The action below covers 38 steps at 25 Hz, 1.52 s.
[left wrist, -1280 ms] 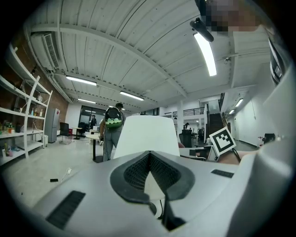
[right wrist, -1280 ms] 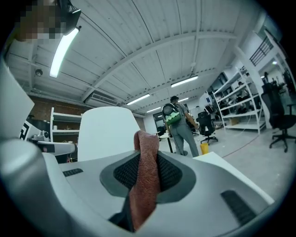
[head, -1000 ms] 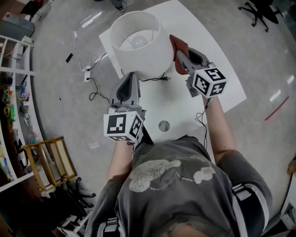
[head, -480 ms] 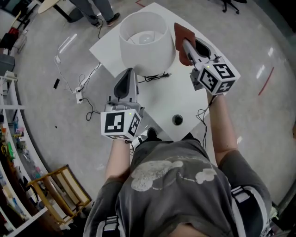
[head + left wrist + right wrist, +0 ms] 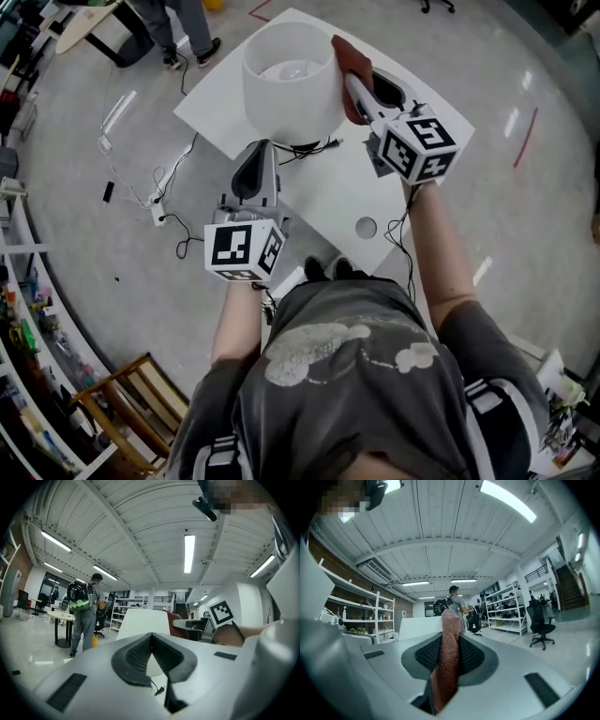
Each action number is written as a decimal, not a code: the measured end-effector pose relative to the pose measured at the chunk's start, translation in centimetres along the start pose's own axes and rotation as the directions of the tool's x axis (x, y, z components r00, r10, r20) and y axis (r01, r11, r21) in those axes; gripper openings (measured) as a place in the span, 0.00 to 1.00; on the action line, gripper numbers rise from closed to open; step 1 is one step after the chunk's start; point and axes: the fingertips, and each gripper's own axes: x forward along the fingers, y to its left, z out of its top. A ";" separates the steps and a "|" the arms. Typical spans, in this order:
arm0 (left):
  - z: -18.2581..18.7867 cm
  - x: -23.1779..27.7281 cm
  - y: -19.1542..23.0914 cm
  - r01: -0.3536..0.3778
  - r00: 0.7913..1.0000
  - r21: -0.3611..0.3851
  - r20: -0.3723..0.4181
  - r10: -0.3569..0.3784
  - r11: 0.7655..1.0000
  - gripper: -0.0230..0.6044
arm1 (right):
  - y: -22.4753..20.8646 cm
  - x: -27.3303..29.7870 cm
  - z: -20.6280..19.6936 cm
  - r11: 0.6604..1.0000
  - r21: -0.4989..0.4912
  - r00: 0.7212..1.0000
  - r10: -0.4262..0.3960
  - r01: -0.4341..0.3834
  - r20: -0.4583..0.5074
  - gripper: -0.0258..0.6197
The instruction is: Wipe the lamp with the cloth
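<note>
The lamp, a white drum-shaded table lamp with its bulb visible through the open top, stands on the white counter in the upper middle of the head view. Its black power cord lies at the foot of the shade and runs off toward the left edge.

The right claw is clamped on a reddish-brown cloth. The right gripper view shows the fabric pinched between the pads, with a loose fold rising past the tips. The cloth sits at the shade's upper right rim, apparently against it, though contact cannot be confirmed.

The left claw points at the lower left of the shade, just short of it. Its pads meet at the tips with nothing between them.

The shade is probably thin fabric or paper over a wire hoop, so it will be light, easily dented and quick to rock or slide under a sideways push. Strokes should be light, following the curve of the wall. The stiffer top rim or the base, hidden beneath the shade, would be the safer place for the left claw to steady it. The cloth is soft and limp, and a grip on one edge leaves enough free fabric to drape over the surface. The cord could snag if the lamp turns.
</note>
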 end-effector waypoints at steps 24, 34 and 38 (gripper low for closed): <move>-5.2 -1.9 -3.8 -0.100 0.990 -0.007 -0.098 0.099 0.995 0.05 | 1.0 -5.1 -11.9 0.982 0.165 0.980 0.122 -0.095 -0.157 0.17; -1.5 -0.1 0.3 -0.012 1.000 0.042 0.009 0.012 0.999 0.05 | 2.3 -3.6 -3.9 0.995 0.080 0.998 0.056 -0.058 0.028 0.17; -0.3 1.1 1.5 0.088 0.996 0.041 0.018 -0.088 0.995 0.05 | 3.1 -2.4 -0.8 0.999 0.047 0.996 -0.011 0.007 0.085 0.17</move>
